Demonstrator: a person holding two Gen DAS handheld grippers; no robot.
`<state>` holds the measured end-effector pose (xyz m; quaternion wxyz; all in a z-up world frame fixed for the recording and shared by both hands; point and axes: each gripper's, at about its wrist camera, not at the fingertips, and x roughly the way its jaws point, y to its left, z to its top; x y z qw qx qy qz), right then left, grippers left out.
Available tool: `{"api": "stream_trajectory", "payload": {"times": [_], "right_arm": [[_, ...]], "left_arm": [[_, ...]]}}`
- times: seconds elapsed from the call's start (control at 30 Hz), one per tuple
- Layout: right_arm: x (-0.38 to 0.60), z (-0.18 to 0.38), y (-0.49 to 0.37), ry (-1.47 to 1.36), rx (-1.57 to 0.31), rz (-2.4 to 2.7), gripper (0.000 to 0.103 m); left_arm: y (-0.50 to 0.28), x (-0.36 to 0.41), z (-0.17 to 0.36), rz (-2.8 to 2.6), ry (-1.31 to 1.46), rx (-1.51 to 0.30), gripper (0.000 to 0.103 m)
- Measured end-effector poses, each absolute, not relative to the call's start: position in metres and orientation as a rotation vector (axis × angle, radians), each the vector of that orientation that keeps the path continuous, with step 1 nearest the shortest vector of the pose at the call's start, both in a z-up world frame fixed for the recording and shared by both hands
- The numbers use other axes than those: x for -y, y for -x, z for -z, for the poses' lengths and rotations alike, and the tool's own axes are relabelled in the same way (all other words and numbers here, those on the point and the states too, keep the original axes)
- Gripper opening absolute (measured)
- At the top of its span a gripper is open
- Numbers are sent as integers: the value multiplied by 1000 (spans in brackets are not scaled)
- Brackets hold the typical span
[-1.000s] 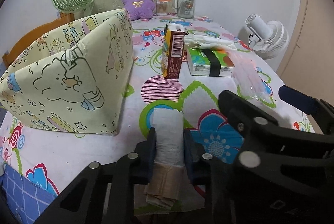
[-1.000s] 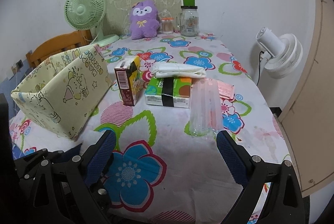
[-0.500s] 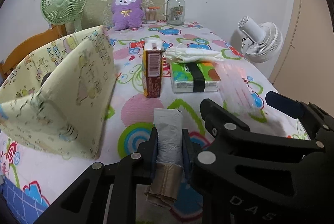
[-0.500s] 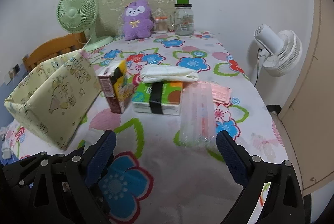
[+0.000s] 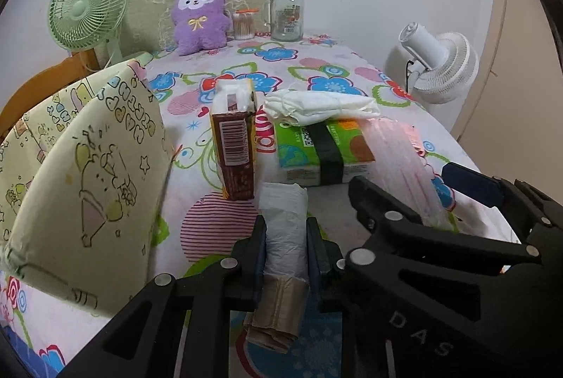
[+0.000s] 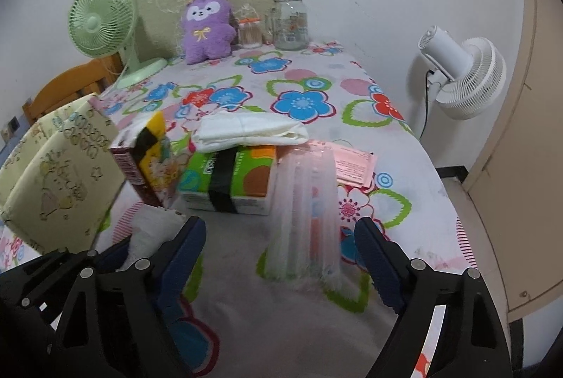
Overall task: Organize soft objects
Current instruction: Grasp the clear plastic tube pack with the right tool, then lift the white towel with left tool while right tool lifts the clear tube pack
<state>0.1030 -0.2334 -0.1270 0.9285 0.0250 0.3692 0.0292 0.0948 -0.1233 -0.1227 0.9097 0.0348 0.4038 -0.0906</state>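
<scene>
My left gripper (image 5: 285,237) is shut on a white and beige roll of bags (image 5: 284,223), held above the floral tablecloth (image 5: 316,75). My right gripper (image 6: 281,237) is open and empty; a clear pink plastic pack (image 6: 306,202) lies on the table between its fingers and just beyond them. The right gripper shows at the right of the left wrist view (image 5: 404,188). A pale yellow cartoon-print storage box (image 5: 81,167) stands open at the left. A green tissue pack (image 5: 323,149) with a folded white cloth (image 5: 320,105) on it lies mid-table, beside a brown carton (image 5: 234,145).
At the back stand a purple plush toy (image 5: 198,17), a glass jar with a green lid (image 5: 286,8), a cotton swab jar (image 5: 244,24) and a green fan (image 5: 88,13). A white fan (image 5: 440,64) stands off the table's right edge. A wooden chair (image 6: 70,86) is at the left.
My left gripper has lifted the roll and moved forward and right, toward the carton. My right gripper has moved forward over the clear pink pack and stays open.
</scene>
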Motion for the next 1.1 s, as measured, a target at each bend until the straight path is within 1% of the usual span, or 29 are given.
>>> {"api": "stream_trajectory", "payload": {"times": [0.27, 0.33, 0.37, 0.43, 0.5, 0.67, 1.1], "right_arm": [[235, 135, -117, -69, -806, -58, 72], [234, 136, -119, -64, -812, -50, 62], [234, 137, -120, -60, -816, -47, 60], [234, 137, -122, -53, -819, -36, 50], [235, 138, -123, -59, -824, -31, 46], [237, 140, -122, -77, -834, -34, 21], [237, 128, -102, -98, -806, -54, 21]], "left_arm": [[-103, 122, 127, 183, -73, -844, 19], [-104, 122, 129, 184, -74, -850, 19], [-105, 122, 129, 183, -75, -851, 19], [-105, 122, 129, 184, -74, -851, 19], [-106, 122, 129, 184, -75, -851, 19], [-104, 123, 129, 186, -76, -851, 19], [-89, 124, 118, 198, -76, -819, 19]]}}
